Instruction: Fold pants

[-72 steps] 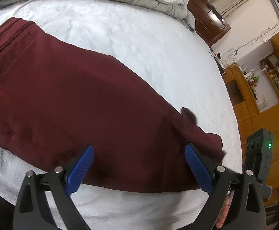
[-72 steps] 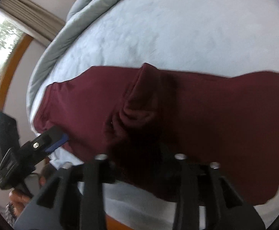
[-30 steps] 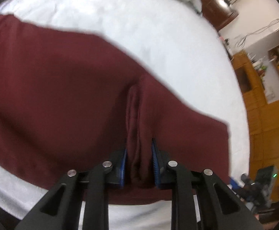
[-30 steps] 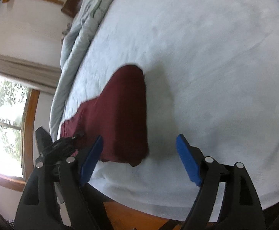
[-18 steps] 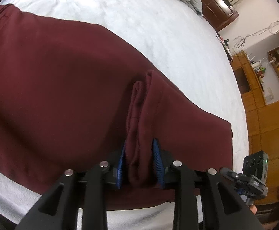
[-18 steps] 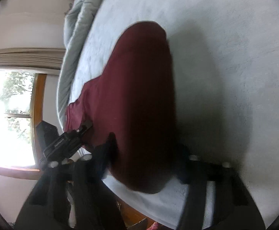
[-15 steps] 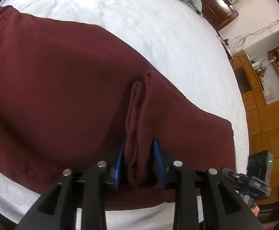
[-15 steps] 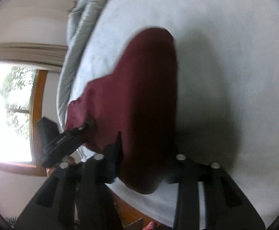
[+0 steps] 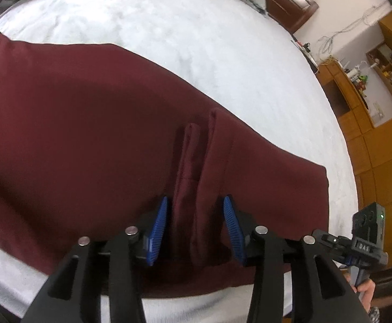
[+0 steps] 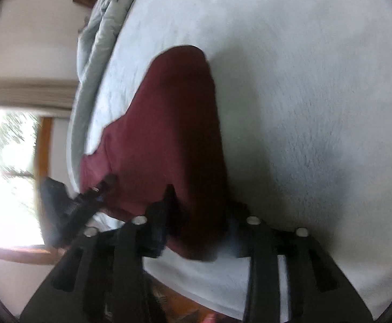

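On the white bed (image 9: 223,53), your left gripper (image 9: 194,228) is spread around a pinched ridge of the pants (image 9: 75,134). Your right gripper (image 10: 196,231) pinches their edge; tug hard and it slips.

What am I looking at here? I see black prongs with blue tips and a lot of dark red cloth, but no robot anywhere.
There is no robot. A person holds a hand tool with two fingers in each hand, and each tool carries a wide-angle camera looking along those fingers.

One picture is from the left gripper, the other from the right gripper. Dark red pants lie on a white bed.

The left fingers stand slightly apart on either side of a raised ridge of cloth. In the right view one end of the pants fills the gap between the fingers, but blur hides whether they grip it.
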Tool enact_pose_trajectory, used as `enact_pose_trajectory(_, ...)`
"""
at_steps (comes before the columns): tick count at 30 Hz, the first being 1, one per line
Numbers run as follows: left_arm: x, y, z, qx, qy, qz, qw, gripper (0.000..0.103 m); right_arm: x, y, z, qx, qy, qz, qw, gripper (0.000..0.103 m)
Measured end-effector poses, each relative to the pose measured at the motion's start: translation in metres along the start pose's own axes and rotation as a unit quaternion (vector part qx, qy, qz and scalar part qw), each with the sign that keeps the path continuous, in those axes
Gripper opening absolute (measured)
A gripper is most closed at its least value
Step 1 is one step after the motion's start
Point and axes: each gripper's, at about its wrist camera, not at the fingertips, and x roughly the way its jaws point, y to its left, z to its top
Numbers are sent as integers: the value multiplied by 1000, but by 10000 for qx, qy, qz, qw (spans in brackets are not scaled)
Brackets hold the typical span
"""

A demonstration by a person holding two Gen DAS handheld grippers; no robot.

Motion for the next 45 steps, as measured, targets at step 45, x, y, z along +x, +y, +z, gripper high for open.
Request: enact_pose_trajectory(45,-140,218,-18,-2759,-1158,-202,9540,75,60,128,-23,-1457,200,-1148,9824,55)
